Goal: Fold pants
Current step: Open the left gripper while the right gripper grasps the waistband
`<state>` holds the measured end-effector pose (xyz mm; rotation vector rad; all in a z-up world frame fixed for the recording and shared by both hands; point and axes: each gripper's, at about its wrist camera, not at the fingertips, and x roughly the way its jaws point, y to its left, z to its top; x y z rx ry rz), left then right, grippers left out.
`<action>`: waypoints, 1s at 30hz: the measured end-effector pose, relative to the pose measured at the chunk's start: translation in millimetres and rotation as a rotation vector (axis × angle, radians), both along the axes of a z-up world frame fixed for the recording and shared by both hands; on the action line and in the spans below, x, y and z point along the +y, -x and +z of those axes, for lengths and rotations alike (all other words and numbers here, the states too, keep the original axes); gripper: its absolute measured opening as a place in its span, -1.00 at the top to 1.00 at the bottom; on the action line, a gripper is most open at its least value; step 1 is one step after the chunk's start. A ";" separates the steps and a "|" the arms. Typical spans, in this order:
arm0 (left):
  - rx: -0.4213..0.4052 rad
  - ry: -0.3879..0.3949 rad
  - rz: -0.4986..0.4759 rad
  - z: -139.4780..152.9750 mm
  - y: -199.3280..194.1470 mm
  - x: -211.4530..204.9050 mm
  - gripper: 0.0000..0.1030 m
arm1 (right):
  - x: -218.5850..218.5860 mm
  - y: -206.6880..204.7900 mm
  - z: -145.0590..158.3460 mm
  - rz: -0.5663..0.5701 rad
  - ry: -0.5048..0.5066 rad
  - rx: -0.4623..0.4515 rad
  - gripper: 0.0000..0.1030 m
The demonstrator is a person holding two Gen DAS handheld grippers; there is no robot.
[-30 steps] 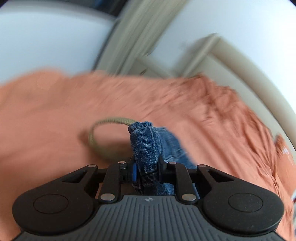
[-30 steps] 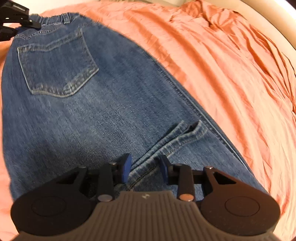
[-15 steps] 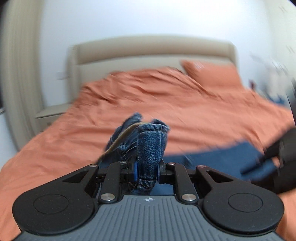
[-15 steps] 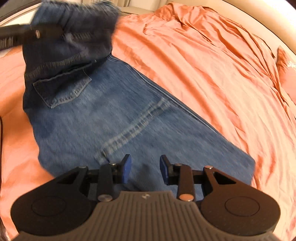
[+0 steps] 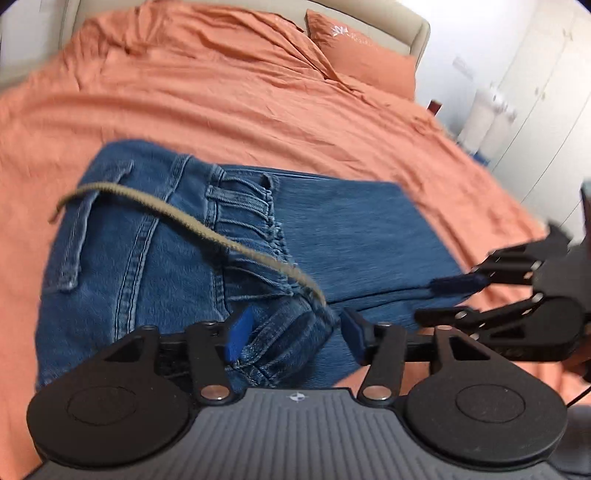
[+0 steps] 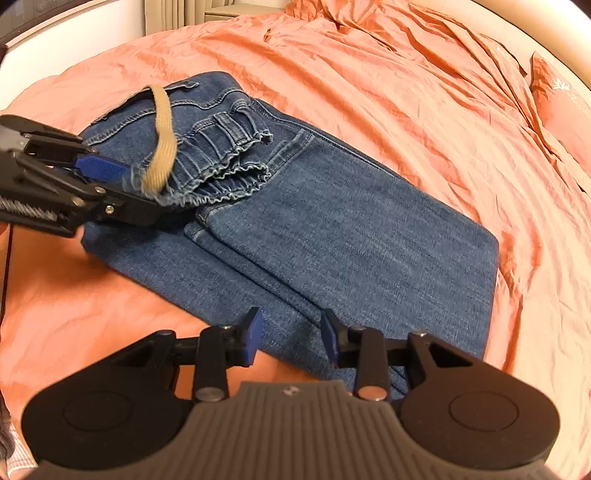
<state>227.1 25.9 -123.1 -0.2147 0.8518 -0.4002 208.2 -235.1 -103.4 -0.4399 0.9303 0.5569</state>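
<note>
Blue jeans point(image 6: 351, 221) lie folded on the orange bed sheet point(image 6: 406, 74), the waistband end laid over the legs. A tan cord point(image 6: 164, 140) loops out of the waistband. My left gripper point(image 5: 295, 332) is opening; the bunched waistband point(image 5: 291, 332) still lies between its blue pads, which no longer squeeze it. In the right wrist view the left gripper point(image 6: 136, 184) sits at the left edge of the jeans. My right gripper point(image 6: 291, 336) hovers over the near edge of the folded legs, opening slightly, with nothing between its fingers. It also shows at the right of the left wrist view point(image 5: 428, 301).
An orange pillow point(image 5: 362, 62) lies against the beige headboard point(image 5: 417, 29) at the far end of the bed. White cupboards point(image 5: 535, 92) stand to the right of the bed. A thin dark cable point(image 6: 5, 277) hangs at the left.
The left gripper swung the waistband over onto the legs, making a fold, then opened its jaws. The right gripper drew back to the jeans' near edge.
</note>
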 end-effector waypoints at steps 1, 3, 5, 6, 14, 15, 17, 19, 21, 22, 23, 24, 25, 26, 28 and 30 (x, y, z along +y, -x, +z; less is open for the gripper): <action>0.010 0.031 0.000 1.5 -1.3 4.9 -0.25 | 0.0 0.1 1.4 -0.003 -0.009 -0.002 0.36; 0.020 0.083 0.003 4.8 -0.3 13.6 -0.25 | 0.7 0.6 4.9 -0.011 -0.033 -0.006 0.31; 0.013 0.137 0.024 10.6 0.4 21.2 -0.26 | 2.4 2.1 9.0 -0.022 -0.066 -0.006 0.27; 0.006 0.158 0.037 13.0 0.5 25.6 -0.26 | 3.3 1.9 11.2 -0.028 -0.085 -0.005 0.27; -0.130 0.140 0.204 29.7 -2.7 53.3 -0.22 | 15.5 -18.0 17.9 -0.129 -0.339 0.068 0.28; -0.137 0.121 0.225 30.0 -3.9 56.9 -0.21 | 16.4 -23.2 16.5 -0.151 -0.391 0.093 0.28; -0.137 0.074 0.268 29.9 -7.9 62.5 -0.15 | 18.5 -35.6 10.9 -0.191 -0.493 0.159 0.28; -0.140 0.036 0.294 29.5 -7.5 68.1 -0.13 | 22.7 -48.4 2.9 -0.231 -0.577 0.230 0.29; -0.125 0.008 0.322 27.1 -8.5 73.3 -0.12 | 28.8 -61.4 -7.0 -0.262 -0.638 0.290 0.29; -0.117 0.004 0.332 25.8 -8.2 75.9 -0.12 | 31.9 -67.0 -11.5 -0.274 -0.654 0.310 0.29; -0.103 0.000 0.337 24.3 -9.2 79.1 -0.10 | 35.5 -72.6 -16.9 -0.286 -0.668 0.329 0.29; -0.086 -0.007 0.343 21.8 -10.7 80.9 -0.08 | 38.8 -77.9 -22.6 -0.297 -0.680 0.353 0.29; -0.076 -0.012 0.348 19.5 -11.9 83.1 -0.05 | 42.9 -83.3 -28.5 -0.310 -0.693 0.382 0.29; -0.070 -0.015 0.353 17.5 -13.2 84.7 -0.04 | 44.5 -87.6 -34.3 -0.322 -0.708 0.414 0.29; -0.054 -0.004 0.359 14.3 -14.6 88.2 -0.01 | 45.9 -91.6 -42.6 -0.341 -0.745 0.459 0.48; -0.051 0.014 0.372 13.3 -14.2 91.9 0.06 | 46.8 -90.3 -41.7 -0.340 -0.762 0.463 0.74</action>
